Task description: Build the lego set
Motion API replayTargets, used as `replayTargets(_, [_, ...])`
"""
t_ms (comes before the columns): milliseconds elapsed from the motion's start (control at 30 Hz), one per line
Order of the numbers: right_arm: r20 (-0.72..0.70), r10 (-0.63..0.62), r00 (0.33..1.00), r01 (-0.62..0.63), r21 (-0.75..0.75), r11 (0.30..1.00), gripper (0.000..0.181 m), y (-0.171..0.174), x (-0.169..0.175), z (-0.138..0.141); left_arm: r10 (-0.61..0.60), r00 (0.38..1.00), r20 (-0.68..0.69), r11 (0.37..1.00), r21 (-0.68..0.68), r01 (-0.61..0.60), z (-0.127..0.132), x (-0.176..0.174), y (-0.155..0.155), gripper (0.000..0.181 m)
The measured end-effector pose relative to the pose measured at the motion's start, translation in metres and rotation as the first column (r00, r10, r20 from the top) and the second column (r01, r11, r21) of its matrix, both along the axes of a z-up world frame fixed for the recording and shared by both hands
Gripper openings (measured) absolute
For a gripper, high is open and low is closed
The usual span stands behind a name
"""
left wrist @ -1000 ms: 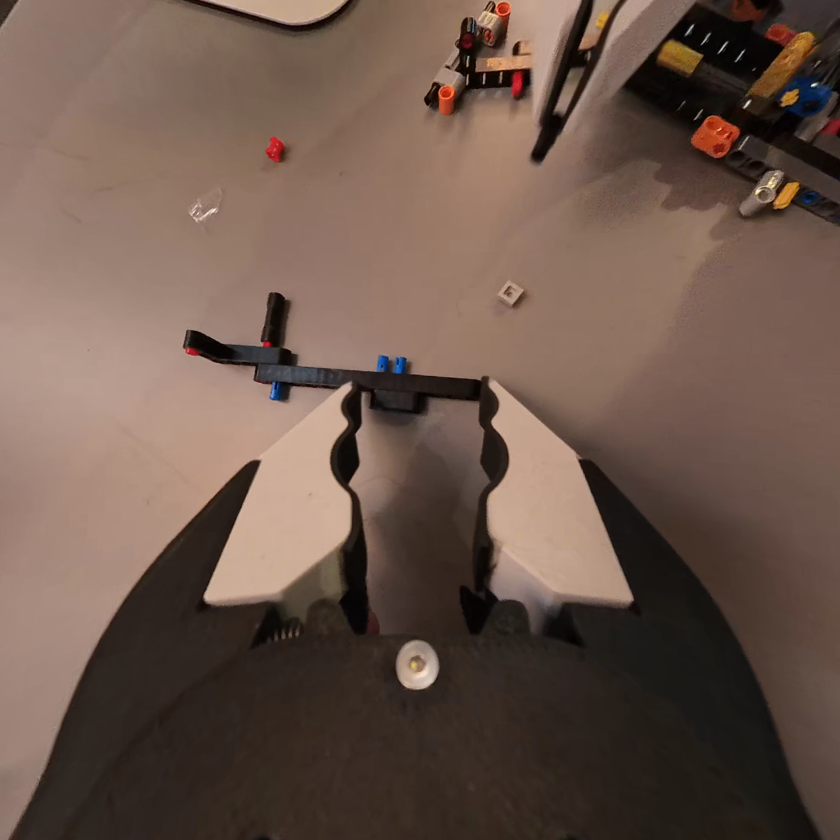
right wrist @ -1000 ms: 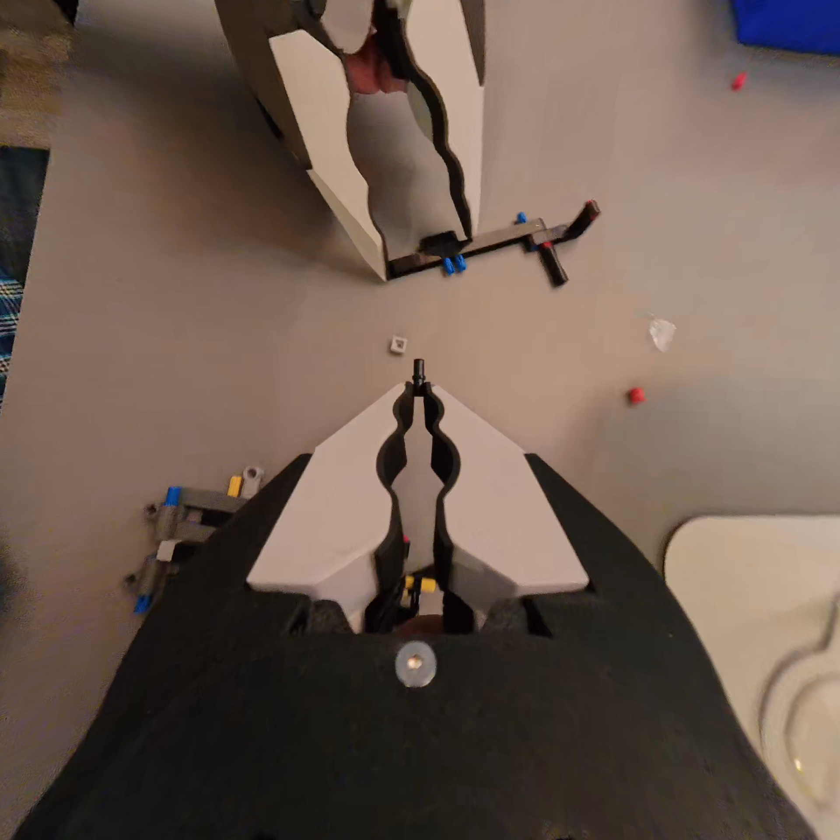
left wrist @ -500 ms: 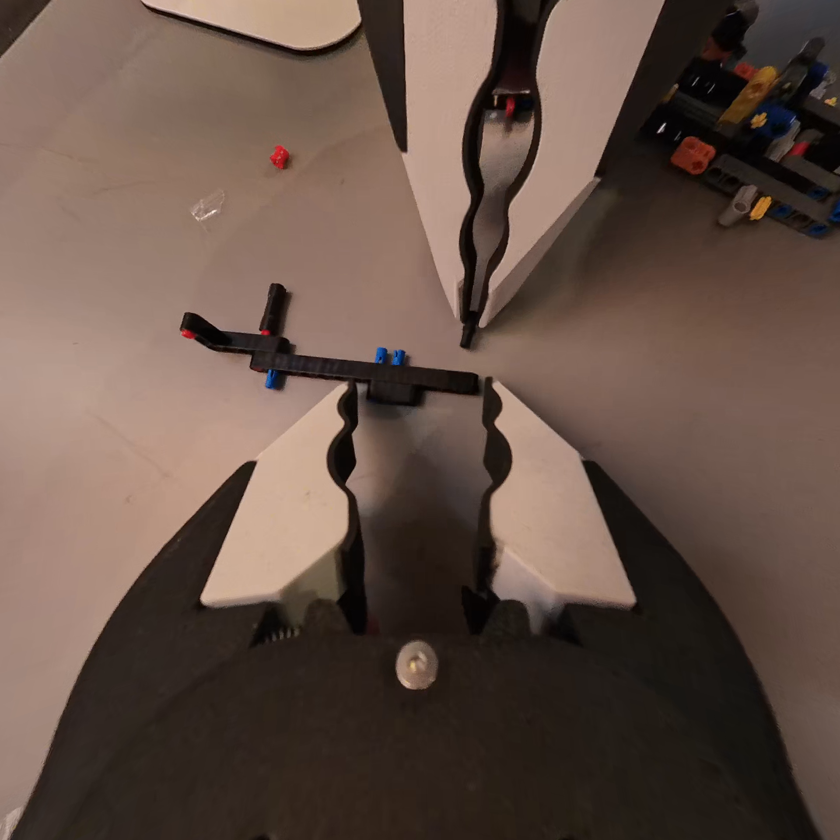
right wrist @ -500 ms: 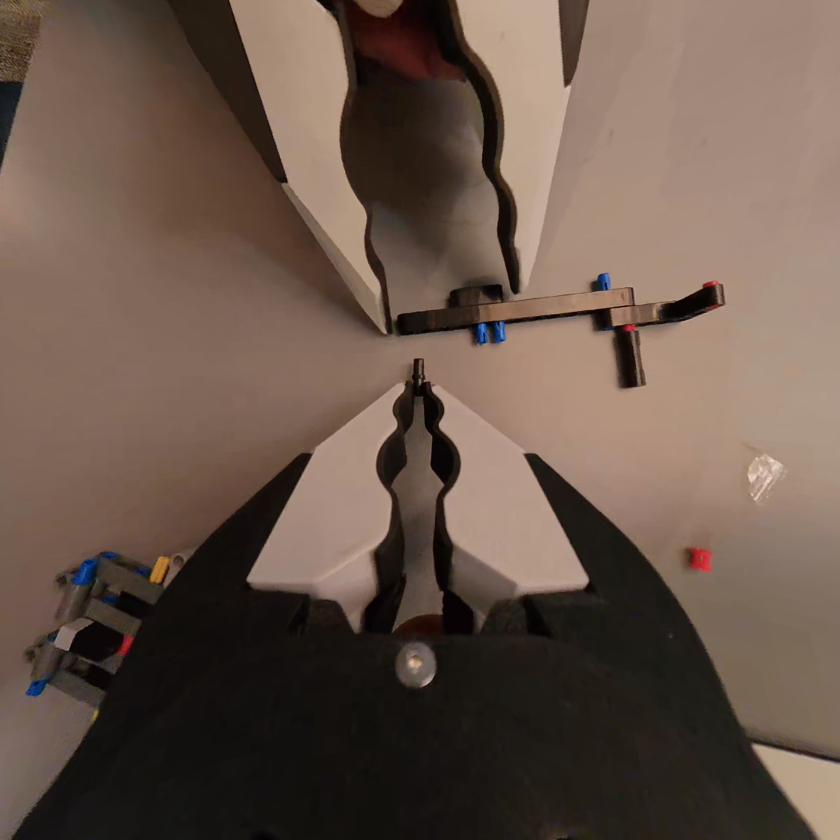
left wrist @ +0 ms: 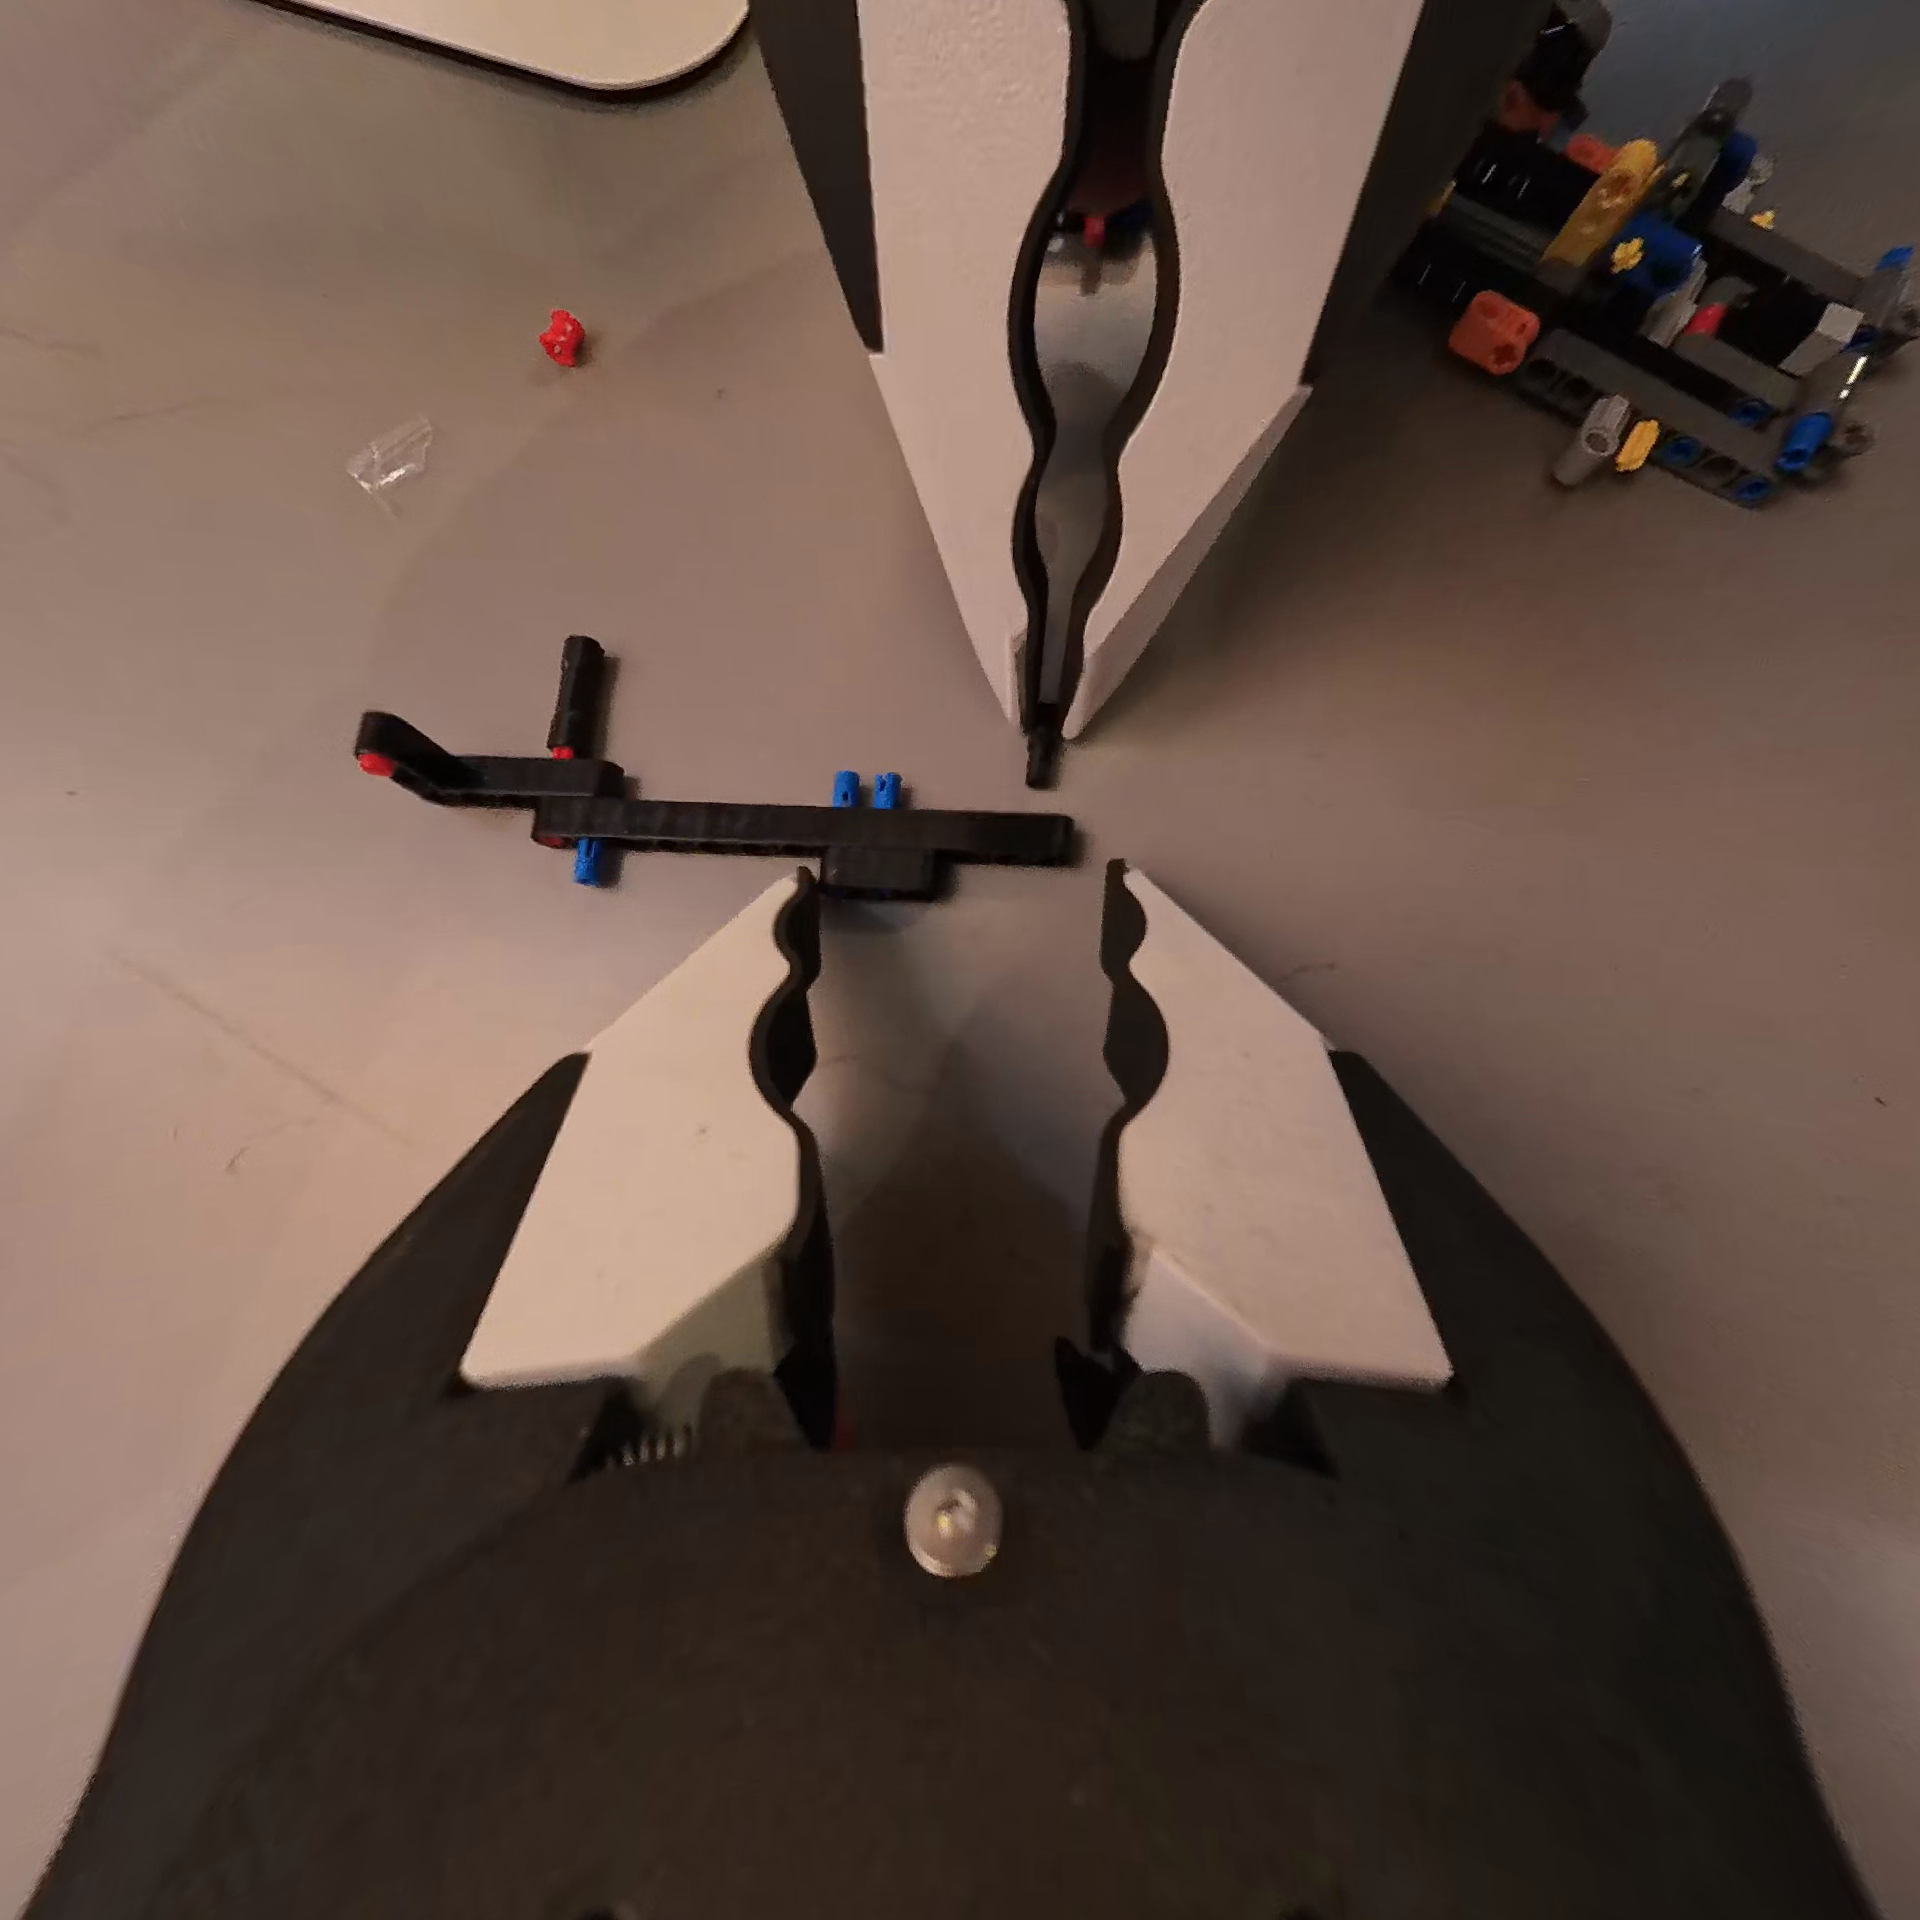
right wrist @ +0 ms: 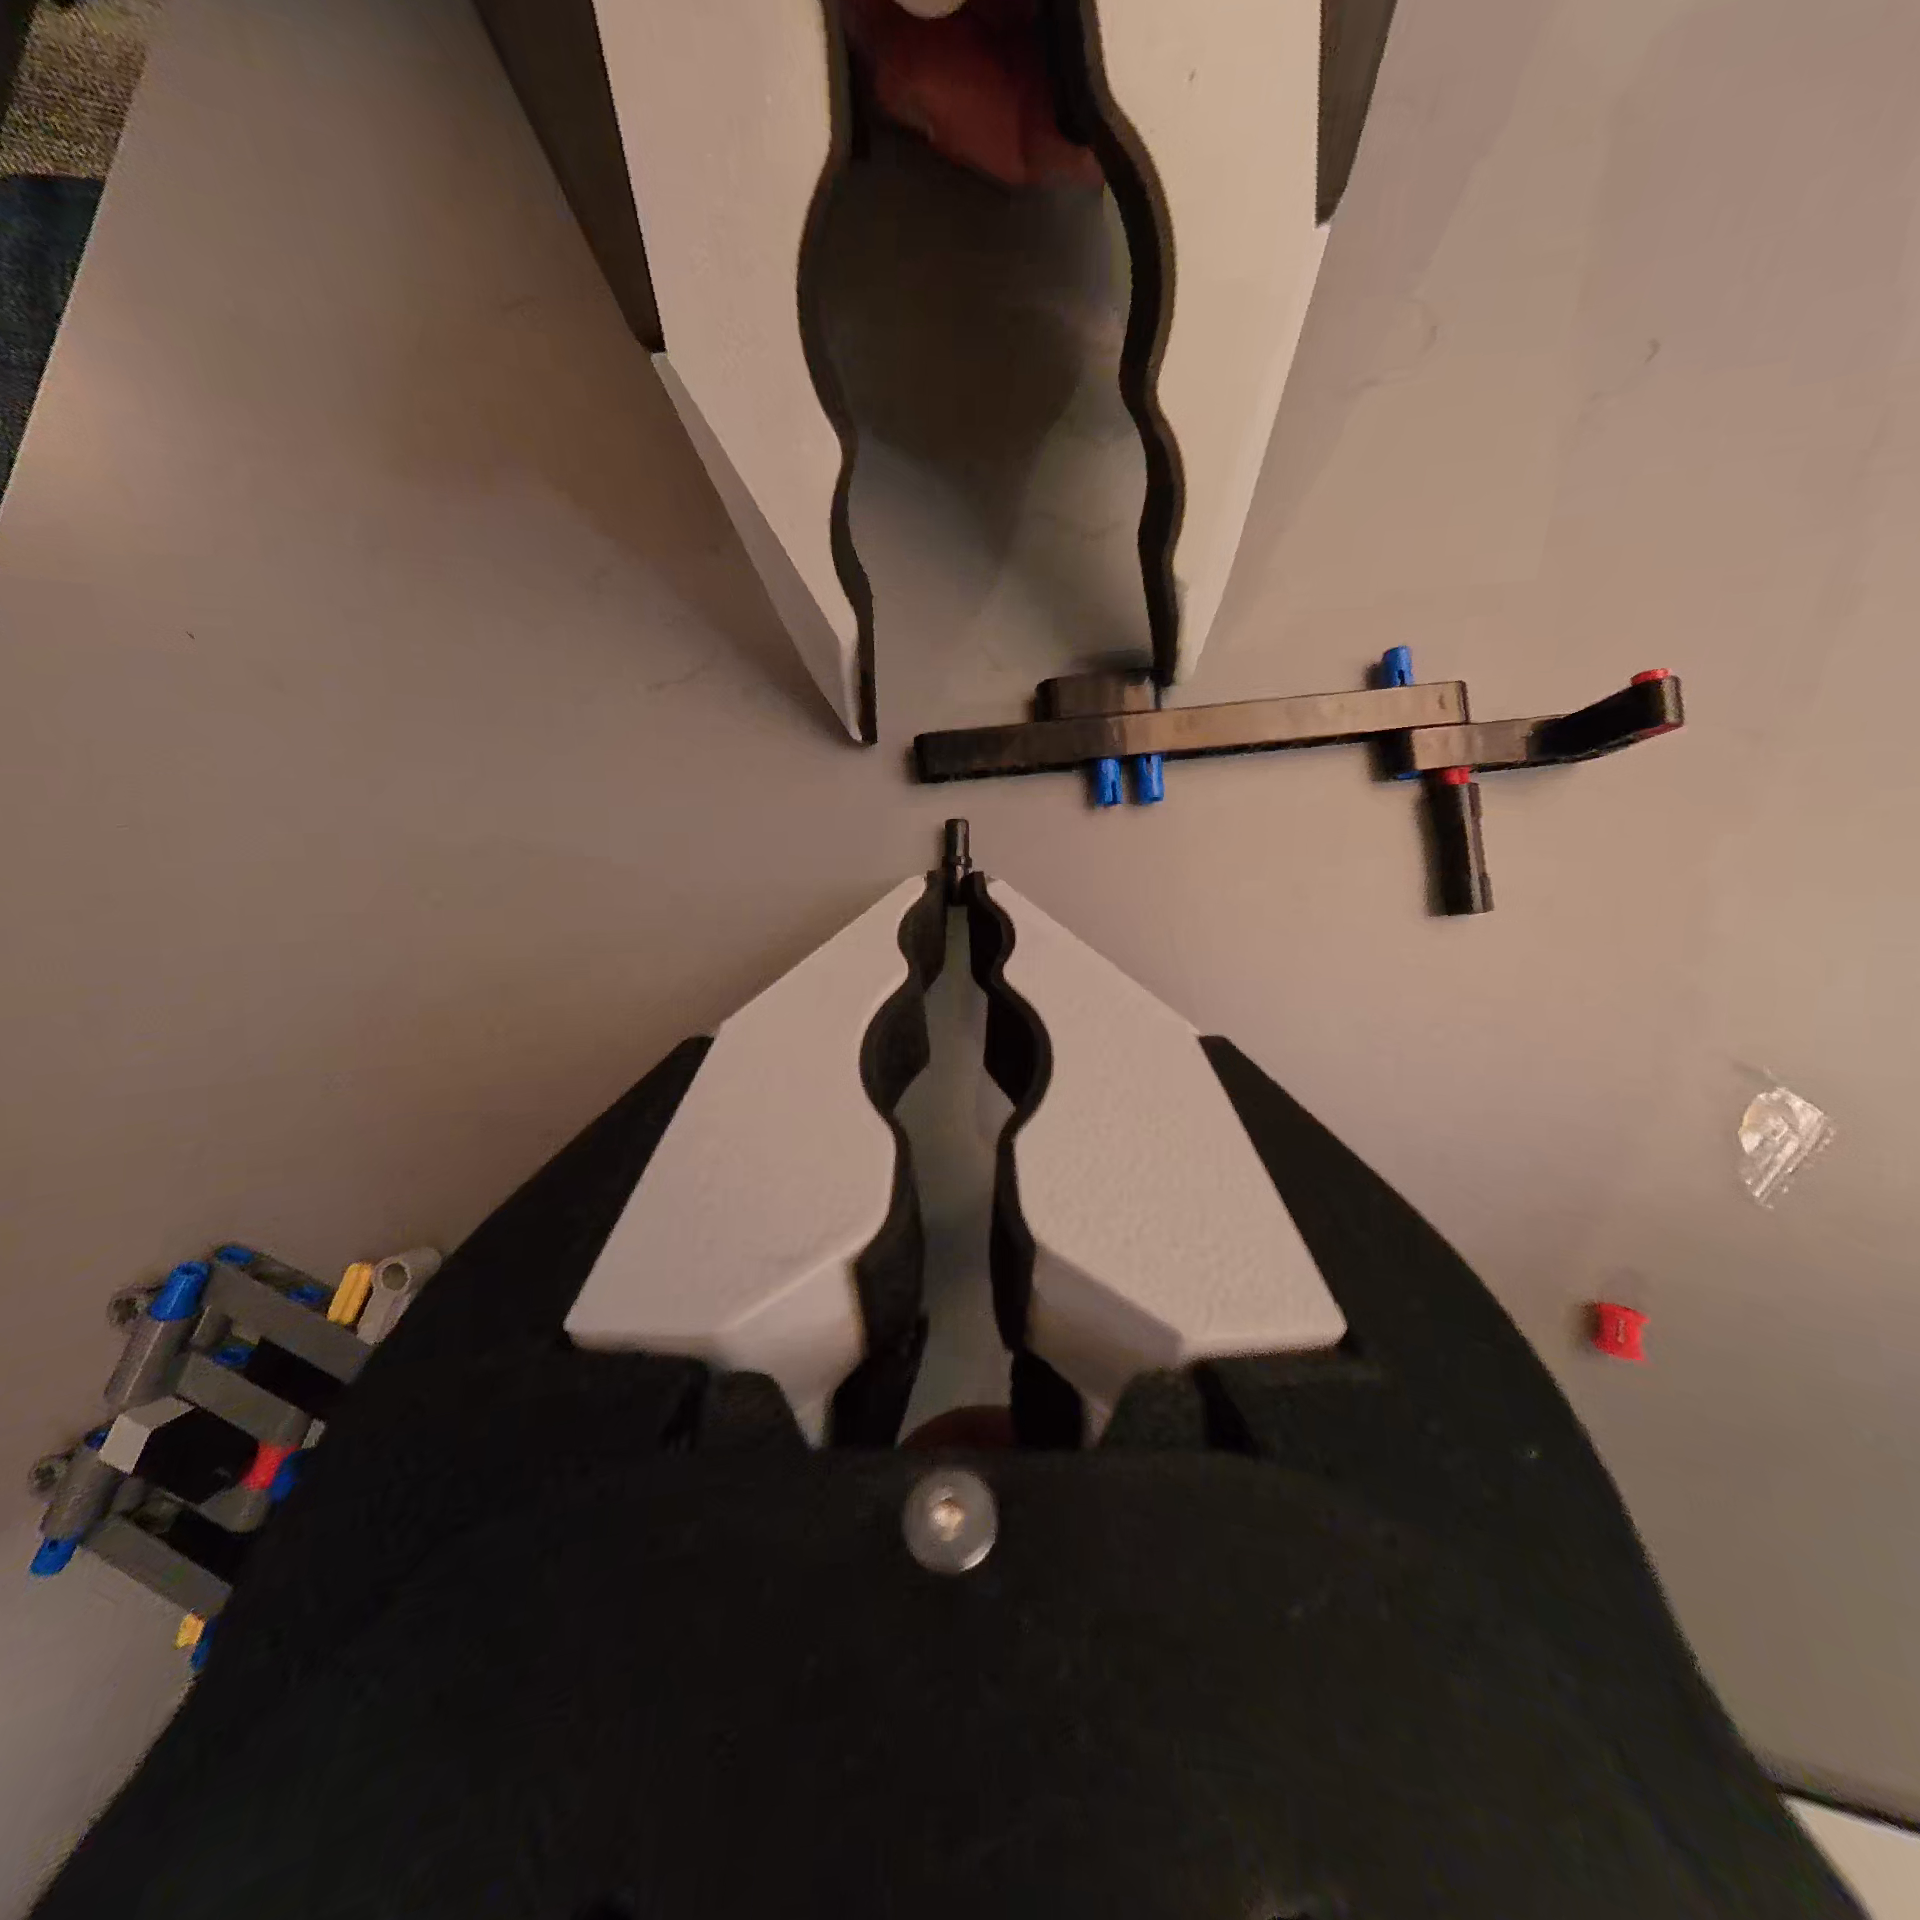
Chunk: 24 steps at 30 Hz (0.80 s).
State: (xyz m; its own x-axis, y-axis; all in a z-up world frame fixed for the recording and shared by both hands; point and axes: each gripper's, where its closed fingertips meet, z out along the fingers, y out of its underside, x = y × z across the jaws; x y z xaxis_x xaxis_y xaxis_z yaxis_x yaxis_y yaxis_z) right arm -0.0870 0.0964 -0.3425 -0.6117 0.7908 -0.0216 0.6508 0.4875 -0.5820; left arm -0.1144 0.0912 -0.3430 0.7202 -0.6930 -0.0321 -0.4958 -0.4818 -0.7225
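Here, slim black peg (right wrist: pixel 955 840) in wavy-edged right claw (right wrist: pixel 957 883).

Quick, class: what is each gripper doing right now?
Left gripper: open, empty.
Right gripper: shut on small black plastic pin.

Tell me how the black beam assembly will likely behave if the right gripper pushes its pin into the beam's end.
The black beam assembly lies loose on the table; it would probably slide or pivot, since the open left gripper isn't clamping it. It looks rigid, unlikely to flex. The pin, pinched at the right gripper tips, might twist.
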Motion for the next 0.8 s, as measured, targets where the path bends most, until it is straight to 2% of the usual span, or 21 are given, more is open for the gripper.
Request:
replayTargets(267, [-0.028, 0.034, 0.999, -0.034, 0.007, 0.999, 0.001, -0.008, -0.004, 0.0, -0.01, 1.0, 0.001, 1.0, -0.001, 0.01, 0.0, 0.001, -0.001, 0.044])
replayTargets(800, [-0.045, 0.073, 0.996, -0.072, 0.023, 0.997, 0.001, -0.013, 0.001, 0.0, -0.009, 1.0, 0.013, 1.0, -0.019, 0.009, -0.001, 0.006, -0.003, 0.057])
